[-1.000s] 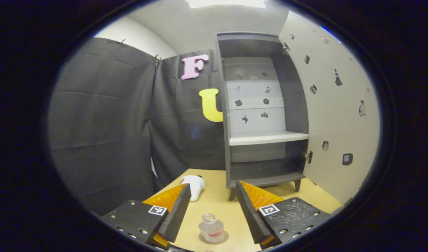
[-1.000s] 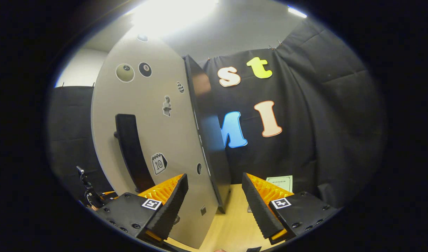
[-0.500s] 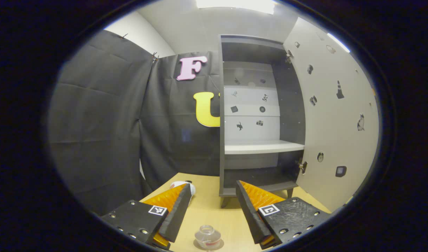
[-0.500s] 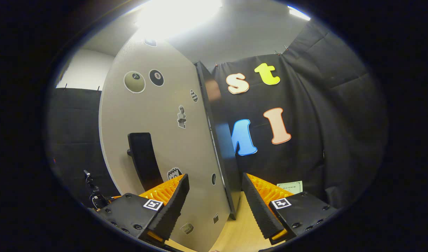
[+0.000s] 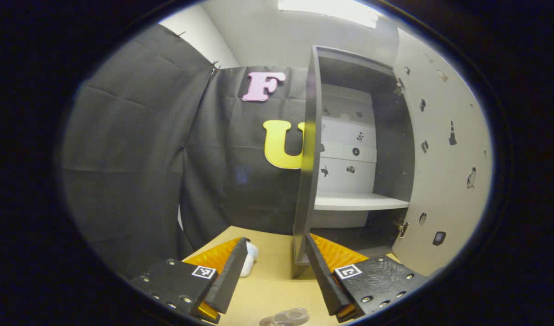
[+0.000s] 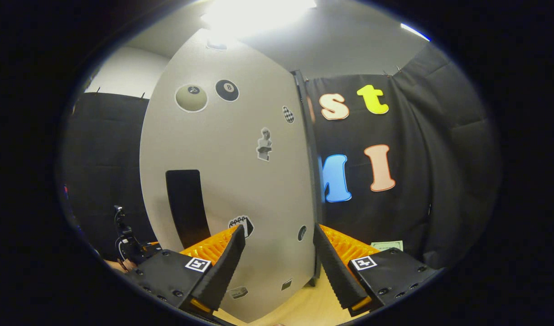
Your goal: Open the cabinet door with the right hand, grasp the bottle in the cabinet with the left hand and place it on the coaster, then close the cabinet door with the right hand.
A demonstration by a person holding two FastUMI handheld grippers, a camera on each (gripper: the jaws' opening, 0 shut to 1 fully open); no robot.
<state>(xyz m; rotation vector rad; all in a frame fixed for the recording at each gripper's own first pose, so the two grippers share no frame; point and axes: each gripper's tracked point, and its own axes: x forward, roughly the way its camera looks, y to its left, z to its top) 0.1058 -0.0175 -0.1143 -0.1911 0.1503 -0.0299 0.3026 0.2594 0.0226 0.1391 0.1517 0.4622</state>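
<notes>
Below, bottle [image 5: 289, 316] cut off at edge, cabinet door [image 6: 240, 181] open

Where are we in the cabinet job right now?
Done: the cabinet door stands open, its shelf is bare, and the bottle sits on the table below the open left hand-held gripper. In hand: the open right hand-held gripper faces the door's outer side, beside the handle. Left: closing the door.

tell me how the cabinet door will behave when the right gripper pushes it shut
The cabinet door looks like a flat rigid panel, so it should swing, not flex. It hangs on hinges, so a light push probably suffices. The cabinet is tall on small legs, so a hard shove might rock it.
</notes>
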